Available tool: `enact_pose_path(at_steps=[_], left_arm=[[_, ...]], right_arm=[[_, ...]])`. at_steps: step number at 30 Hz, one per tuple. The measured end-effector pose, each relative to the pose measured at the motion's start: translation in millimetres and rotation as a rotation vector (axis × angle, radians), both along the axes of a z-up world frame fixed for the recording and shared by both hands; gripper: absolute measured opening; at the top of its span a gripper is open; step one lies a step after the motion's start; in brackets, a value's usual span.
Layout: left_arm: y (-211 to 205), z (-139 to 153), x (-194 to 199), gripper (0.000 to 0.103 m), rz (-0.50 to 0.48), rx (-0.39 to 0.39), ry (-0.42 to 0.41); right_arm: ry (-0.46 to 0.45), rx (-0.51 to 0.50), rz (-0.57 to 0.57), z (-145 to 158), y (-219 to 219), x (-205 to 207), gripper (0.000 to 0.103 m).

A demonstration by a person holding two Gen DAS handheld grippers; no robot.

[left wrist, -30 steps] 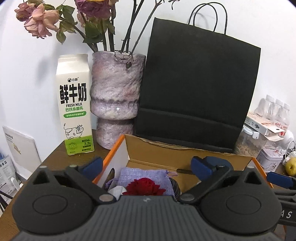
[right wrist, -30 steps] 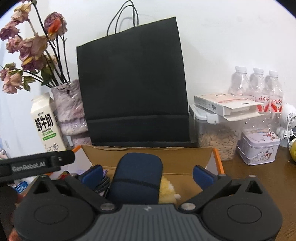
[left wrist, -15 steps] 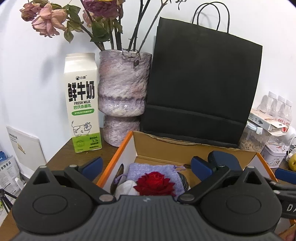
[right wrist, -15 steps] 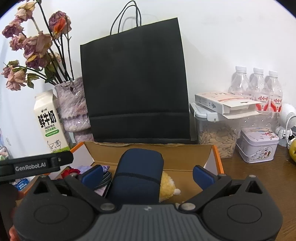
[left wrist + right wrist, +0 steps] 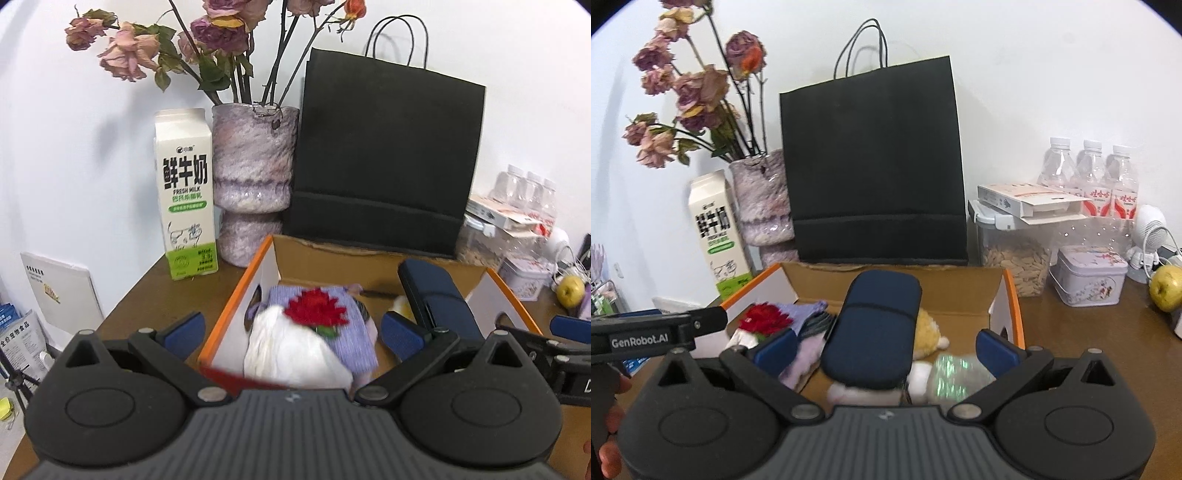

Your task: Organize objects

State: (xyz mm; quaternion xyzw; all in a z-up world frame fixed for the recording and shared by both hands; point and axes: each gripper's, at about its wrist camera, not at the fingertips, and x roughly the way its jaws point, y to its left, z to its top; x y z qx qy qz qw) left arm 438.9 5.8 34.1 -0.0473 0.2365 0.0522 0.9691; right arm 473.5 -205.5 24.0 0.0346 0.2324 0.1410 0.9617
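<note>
An orange-edged cardboard box sits on the brown table. In it lie a red rose in white wrapping on a purple knit pouch, a navy blue case, and a yellow plush toy. My left gripper is open and empty above the box's near left part. My right gripper is open and empty above the near side, with the navy case between its fingers' line of sight. The box and the rose also show in the right wrist view.
Behind the box stand a black paper bag, a purple vase of dried roses and a milk carton. At the right are a jar of seeds, water bottles, a tin and a green apple.
Both grippers have risen and drawn back from the box, so more of its contents show. Both stay open and empty.
</note>
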Motion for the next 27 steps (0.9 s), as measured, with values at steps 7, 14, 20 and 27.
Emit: enact_pose_path(at_steps=[7,14,20,27], left_arm=[[3,2,-54,0.103,-0.017,-0.017,0.012],[8,4,-118,0.103,-0.044,0.009,0.028],[13,1,-167,0.103,-0.033,0.017,0.055],[10,-1,-218,0.103,-0.033,0.013,0.058]], right_arm=[[0.016,0.011,0.000,0,-6,-49,0.103],[0.033,0.011,-0.010,2,-16,-108,0.103],[0.034,-0.011,0.000,3,-15,-158,0.103],[0.030,-0.016,0.013,2,-16,-213,0.103]])
